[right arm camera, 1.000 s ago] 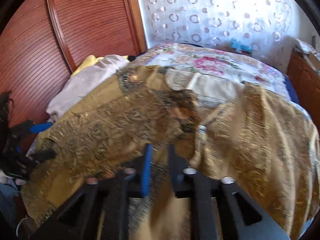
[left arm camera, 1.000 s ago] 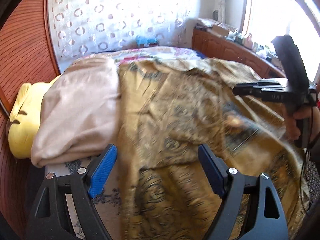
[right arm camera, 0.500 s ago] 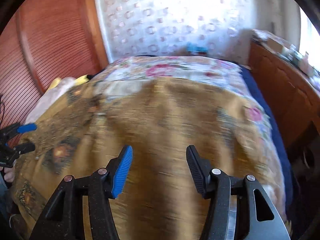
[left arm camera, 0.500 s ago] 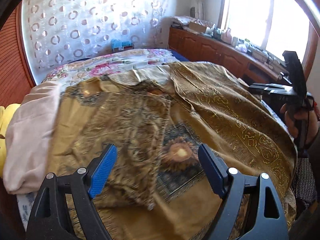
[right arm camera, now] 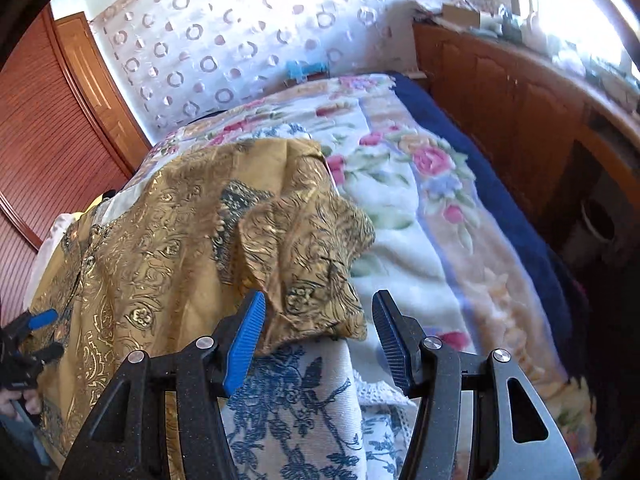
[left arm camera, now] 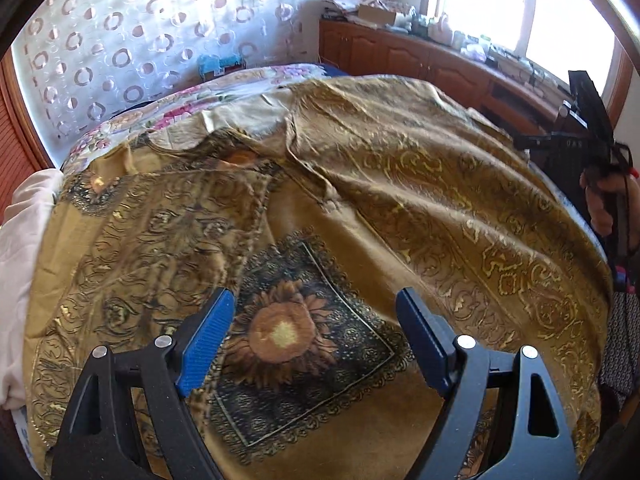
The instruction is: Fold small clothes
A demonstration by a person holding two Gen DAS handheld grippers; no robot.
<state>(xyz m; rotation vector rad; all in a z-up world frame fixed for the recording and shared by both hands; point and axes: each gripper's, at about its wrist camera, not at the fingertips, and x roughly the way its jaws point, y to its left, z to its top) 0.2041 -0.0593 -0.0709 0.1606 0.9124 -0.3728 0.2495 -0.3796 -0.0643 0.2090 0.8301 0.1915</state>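
Note:
A gold patterned garment (left arm camera: 360,220) with a sunflower panel (left arm camera: 284,332) lies spread over the bed. My left gripper (left arm camera: 316,340) is open and empty just above the sunflower panel. My right gripper (right arm camera: 320,340) is open and empty, its jaws either side of a bunched gold corner (right arm camera: 312,248) of the same garment (right arm camera: 160,248). The right gripper also shows in the left wrist view (left arm camera: 576,136) at the bed's right edge. The left gripper shows in the right wrist view (right arm camera: 32,340) at far left.
A floral blanket (right arm camera: 420,208) covers the bed; a blue-and-white floral cloth (right arm camera: 304,412) lies under my right gripper. A beige cloth (left arm camera: 20,260) lies at the left. Wooden cabinets (left arm camera: 420,68) stand at the right, a louvred wardrobe (right arm camera: 48,128) at the left.
My right gripper let go of the gold garment and opened, then moved to the garment's right corner. The garment now lies spread on the bed. My left gripper swung over the sunflower panel.

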